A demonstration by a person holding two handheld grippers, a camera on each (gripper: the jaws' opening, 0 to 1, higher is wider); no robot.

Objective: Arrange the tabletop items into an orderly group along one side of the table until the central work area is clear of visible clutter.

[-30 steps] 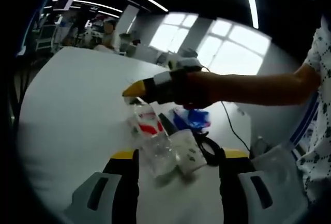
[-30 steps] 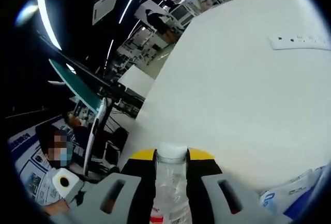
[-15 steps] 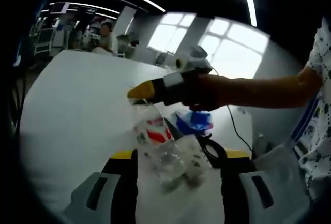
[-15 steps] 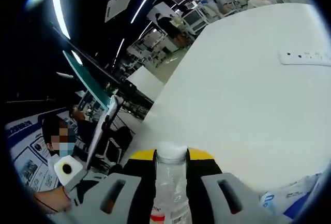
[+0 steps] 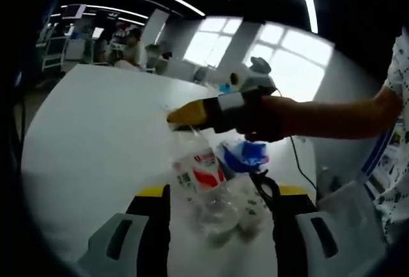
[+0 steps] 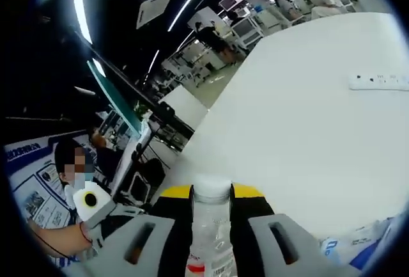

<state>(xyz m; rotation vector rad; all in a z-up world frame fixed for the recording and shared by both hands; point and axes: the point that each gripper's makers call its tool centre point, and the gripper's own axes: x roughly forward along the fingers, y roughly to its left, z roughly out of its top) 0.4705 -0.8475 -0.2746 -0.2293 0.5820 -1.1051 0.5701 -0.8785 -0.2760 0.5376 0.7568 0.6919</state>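
one clear bottle (image 6: 210, 226), clamped at the neck by the right gripper (image 6: 211, 210) and held tilted above the white surface (image 5: 96, 136). left gripper (image 5: 220, 226) hangs released near one blue packet (image 5: 243, 154) and one black cable (image 5: 265, 187). one power strip (image 6: 380, 82) lies well apart; wide bare surface toward the far edge.

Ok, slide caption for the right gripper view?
Right tongs clamp a clear bottle above the white table.

Bottle (image 6: 211, 232) bottom cut off; pouch (image 5: 245, 154) partly hidden.
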